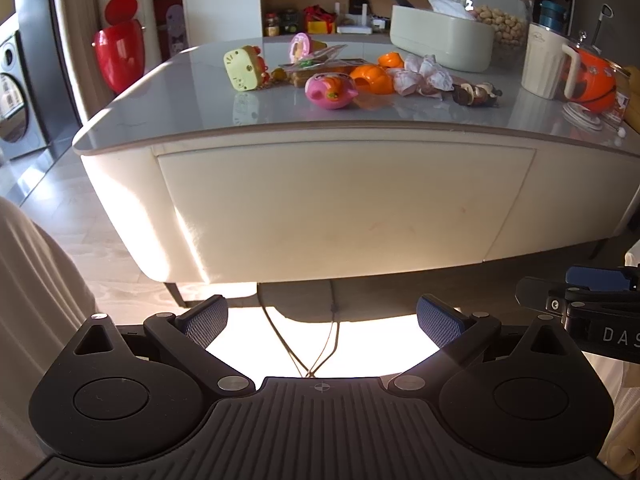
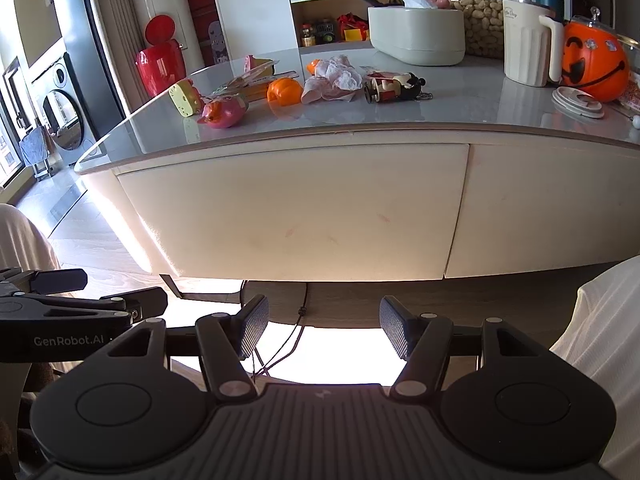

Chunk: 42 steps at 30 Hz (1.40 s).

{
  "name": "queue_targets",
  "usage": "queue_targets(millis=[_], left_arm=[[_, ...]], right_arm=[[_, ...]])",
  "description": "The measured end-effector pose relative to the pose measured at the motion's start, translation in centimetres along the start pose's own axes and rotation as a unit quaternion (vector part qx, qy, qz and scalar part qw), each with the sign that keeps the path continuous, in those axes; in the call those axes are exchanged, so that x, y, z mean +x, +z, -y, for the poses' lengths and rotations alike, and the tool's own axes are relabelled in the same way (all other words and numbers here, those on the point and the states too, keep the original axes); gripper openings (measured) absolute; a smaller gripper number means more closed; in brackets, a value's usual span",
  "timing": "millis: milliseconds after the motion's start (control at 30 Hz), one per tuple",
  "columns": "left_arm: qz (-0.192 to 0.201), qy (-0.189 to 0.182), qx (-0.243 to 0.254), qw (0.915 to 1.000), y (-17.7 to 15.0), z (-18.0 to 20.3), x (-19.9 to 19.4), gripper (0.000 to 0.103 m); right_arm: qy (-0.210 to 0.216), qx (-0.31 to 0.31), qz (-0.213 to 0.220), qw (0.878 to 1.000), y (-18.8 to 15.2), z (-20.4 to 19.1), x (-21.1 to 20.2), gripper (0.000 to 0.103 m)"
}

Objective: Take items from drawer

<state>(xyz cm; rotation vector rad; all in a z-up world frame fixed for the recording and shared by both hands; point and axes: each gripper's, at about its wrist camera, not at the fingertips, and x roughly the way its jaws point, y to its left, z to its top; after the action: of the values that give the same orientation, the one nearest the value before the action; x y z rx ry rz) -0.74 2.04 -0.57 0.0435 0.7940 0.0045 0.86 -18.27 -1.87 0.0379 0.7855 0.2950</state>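
A cream drawer front [image 1: 344, 204] sits shut under the grey tabletop [image 1: 168, 108]; in the right wrist view the same drawer front [image 2: 296, 208] fills the middle. On the tabletop lie a pink toy [image 1: 330, 90], an orange toy [image 1: 374, 78], a yellow toy [image 1: 242, 68], crumpled wrappers [image 1: 424, 74] and a small dark figure [image 1: 476, 94]. My left gripper [image 1: 322, 320] hangs open below the drawer, nothing between its fingers. My right gripper [image 2: 324, 328] is open too, low in front of the drawer, empty. Each gripper shows at the edge of the other's view.
A cream bin [image 1: 440, 36], a glass jar of peanuts [image 1: 500, 20], a cream jug [image 1: 546, 60] and an orange pumpkin bucket [image 2: 592, 64] stand at the table's back right. A red bin [image 1: 118, 56] stands on the floor at left. Cords [image 1: 316, 344] hang under the table. A second drawer front [image 2: 552, 200] lies to the right.
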Motion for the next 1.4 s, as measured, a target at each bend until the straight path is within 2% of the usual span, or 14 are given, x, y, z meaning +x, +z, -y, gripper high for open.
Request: queue_targets(millis=[400, 800, 1400], left_arm=[[-0.003, -0.003, -0.011, 0.9999, -0.09, -0.26, 0.13, 0.103], [0.014, -0.001, 0.003, 0.9999, 0.01, 0.4, -0.73, 0.103], [0.014, -0.002, -0.001, 0.9999, 0.08, 0.32, -0.72, 0.103]], right_arm=[[-0.002, -0.002, 0.0, 1.0, -0.05, -0.09, 0.09, 0.062], [0.006, -0.003, 0.009, 1.0, -0.07, -0.04, -0.37, 0.062], [0.006, 0.001, 0.008, 1.0, -0.03, 0.05, -0.36, 0.062]])
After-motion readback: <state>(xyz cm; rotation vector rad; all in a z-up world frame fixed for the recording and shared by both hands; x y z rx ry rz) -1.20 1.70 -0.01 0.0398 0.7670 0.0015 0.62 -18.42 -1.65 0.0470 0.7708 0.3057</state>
